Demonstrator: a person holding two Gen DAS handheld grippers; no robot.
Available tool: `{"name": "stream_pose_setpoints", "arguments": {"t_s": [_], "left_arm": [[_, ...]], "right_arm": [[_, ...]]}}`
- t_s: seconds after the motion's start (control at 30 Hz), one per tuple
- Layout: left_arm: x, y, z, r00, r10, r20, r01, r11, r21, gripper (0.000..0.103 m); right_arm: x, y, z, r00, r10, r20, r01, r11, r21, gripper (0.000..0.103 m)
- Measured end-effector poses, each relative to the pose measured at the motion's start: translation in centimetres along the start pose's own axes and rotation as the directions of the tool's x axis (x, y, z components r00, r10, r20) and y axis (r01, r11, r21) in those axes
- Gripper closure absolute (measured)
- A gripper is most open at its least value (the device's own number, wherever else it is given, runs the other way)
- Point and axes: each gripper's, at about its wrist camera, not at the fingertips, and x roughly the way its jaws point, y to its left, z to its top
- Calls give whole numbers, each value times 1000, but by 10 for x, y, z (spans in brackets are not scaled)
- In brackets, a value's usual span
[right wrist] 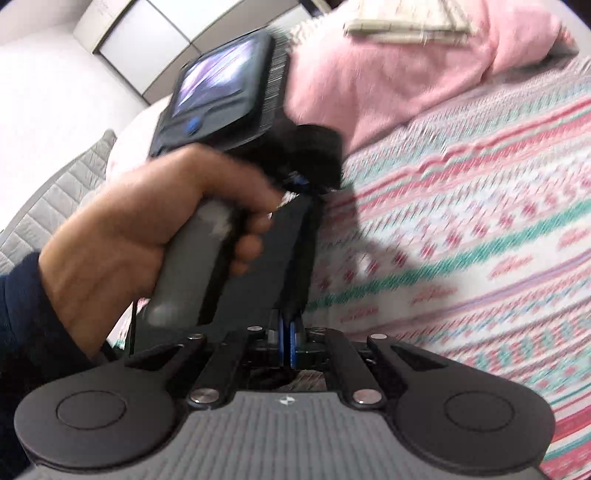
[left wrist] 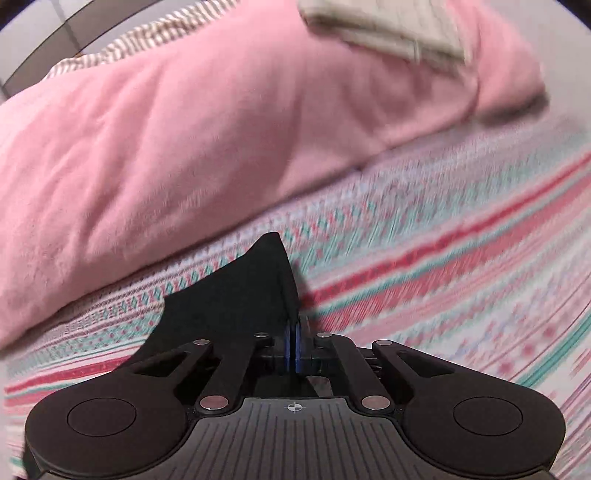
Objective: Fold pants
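Note:
The black pants (left wrist: 236,299) show as a dark flap rising up and to the left from my left gripper (left wrist: 294,332), whose blue pads are shut on the cloth. In the right wrist view a taut strip of the same pants (right wrist: 295,258) runs from my right gripper (right wrist: 287,332), shut on it, up to the left gripper (right wrist: 301,184). A hand (right wrist: 129,229) in a dark blue sleeve holds the left gripper's grey handle. Both grippers hang above the striped bedspread (right wrist: 461,240). The rest of the pants is hidden below the grippers.
A pink blanket (left wrist: 166,129) lies heaped along the far side of the bed, with a folded beige cloth (left wrist: 388,29) on top of it. A grey quilted cover (right wrist: 55,199) sits at the left. White cupboard doors (right wrist: 147,33) stand behind.

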Motion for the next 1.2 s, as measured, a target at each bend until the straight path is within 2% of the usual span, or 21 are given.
{"name": "stream_pose_setpoints", "arguments": {"t_s": [0.17, 0.27, 0.33, 0.5, 0.67, 0.8, 0.87, 0.93, 1.1, 1.2], "left_arm": [[-34, -12, 23, 990, -95, 100, 106, 989, -103, 103], [-55, -28, 30, 975, -142, 170, 165, 978, -126, 103], [-67, -30, 32, 963, -166, 214, 197, 971, -137, 103], [-83, 9, 26, 932, -247, 266, 297, 940, -165, 103], [-89, 80, -1, 922, -260, 286, 329, 917, -224, 103], [-86, 145, -36, 910, -264, 319, 358, 888, -289, 103], [-79, 174, -54, 907, -263, 328, 368, 874, -318, 103], [-69, 198, -71, 912, -255, 322, 361, 872, -332, 103], [-34, 241, -124, 927, -236, 292, 339, 858, -385, 103], [-13, 264, -159, 934, -229, 274, 332, 840, -429, 103]], "right_arm": [[-34, -24, 13, 992, -99, 84, 98, 995, 16, 84], [-59, -36, 18, 966, -195, 172, 198, 980, -1, 84], [-74, -40, 18, 952, -209, 225, 217, 976, -9, 84], [-98, -20, 8, 929, -124, 349, 177, 976, -126, 83], [-89, 19, -1, 925, -40, 377, 150, 952, -267, 83], [-73, 56, -10, 934, 40, 356, 102, 923, -372, 83], [-59, 83, -22, 941, 78, 329, 83, 890, -448, 83], [-43, 109, -37, 957, 97, 272, 59, 857, -513, 83], [13, 154, -78, 992, 52, 115, 36, 758, -652, 83], [42, 169, -100, 999, 18, 26, 6, 711, -704, 83]]}}
